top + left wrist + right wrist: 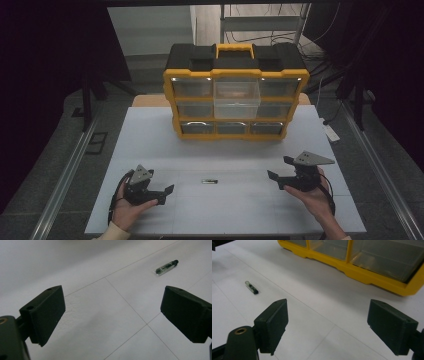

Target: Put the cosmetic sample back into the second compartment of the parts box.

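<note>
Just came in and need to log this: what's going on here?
A person holds the left gripper and right gripper over the white table, both open and empty. A small battery lies untouched between them. Behind stands a yellow organizer with its top-middle drawer pulled out.

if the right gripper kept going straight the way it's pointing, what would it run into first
Probably the bare white table: the right gripper, jaws open, angles down at it. Skimming above, it would likely reach the yellow organizer's base. The small battery lies off to the side.
</note>
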The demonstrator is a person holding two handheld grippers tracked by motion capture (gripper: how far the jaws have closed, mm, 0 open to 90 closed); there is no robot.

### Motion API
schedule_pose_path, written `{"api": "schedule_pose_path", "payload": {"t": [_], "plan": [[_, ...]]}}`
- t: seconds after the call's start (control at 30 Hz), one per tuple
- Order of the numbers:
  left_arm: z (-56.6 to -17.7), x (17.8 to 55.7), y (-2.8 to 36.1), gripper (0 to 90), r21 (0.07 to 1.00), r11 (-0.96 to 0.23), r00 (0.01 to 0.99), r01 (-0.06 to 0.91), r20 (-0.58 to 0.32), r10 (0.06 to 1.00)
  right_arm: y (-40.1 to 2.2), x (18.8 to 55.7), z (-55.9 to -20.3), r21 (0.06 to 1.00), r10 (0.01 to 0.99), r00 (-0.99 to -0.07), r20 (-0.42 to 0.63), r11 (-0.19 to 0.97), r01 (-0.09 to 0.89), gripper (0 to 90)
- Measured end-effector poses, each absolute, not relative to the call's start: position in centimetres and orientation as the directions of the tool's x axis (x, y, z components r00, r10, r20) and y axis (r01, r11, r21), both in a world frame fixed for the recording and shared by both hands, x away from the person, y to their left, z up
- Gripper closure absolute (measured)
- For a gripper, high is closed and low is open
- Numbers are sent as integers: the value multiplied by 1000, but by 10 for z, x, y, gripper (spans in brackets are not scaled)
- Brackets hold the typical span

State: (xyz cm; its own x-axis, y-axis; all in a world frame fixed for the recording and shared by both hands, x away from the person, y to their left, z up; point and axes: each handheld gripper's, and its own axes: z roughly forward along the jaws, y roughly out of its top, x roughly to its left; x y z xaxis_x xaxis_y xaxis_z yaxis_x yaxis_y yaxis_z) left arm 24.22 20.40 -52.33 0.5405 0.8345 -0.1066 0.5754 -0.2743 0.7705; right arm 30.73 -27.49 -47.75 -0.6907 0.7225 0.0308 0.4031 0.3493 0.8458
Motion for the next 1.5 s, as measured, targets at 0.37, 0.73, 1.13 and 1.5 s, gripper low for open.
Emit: {"api": "schedule_pose_path", "payload": {"t": [0.37,0.73,1.13,1.5], "plan": [[-519,241,203,69,788,-275,548,551,-94,831,-255,312,-471,839,692,-722,12,386,384,175],[-520,242,202,68,781,-282,550,558,-93,830,-239,316,-468,837,661,-750,10,405,368,175],[-521,242,202,70,777,-286,549,561,-91,831,-222,319,-464,836,634,-773,7,421,353,173],[-521,243,202,72,773,-293,552,562,-86,829,-210,321,-464,826,614,-789,5,442,349,170]]}}
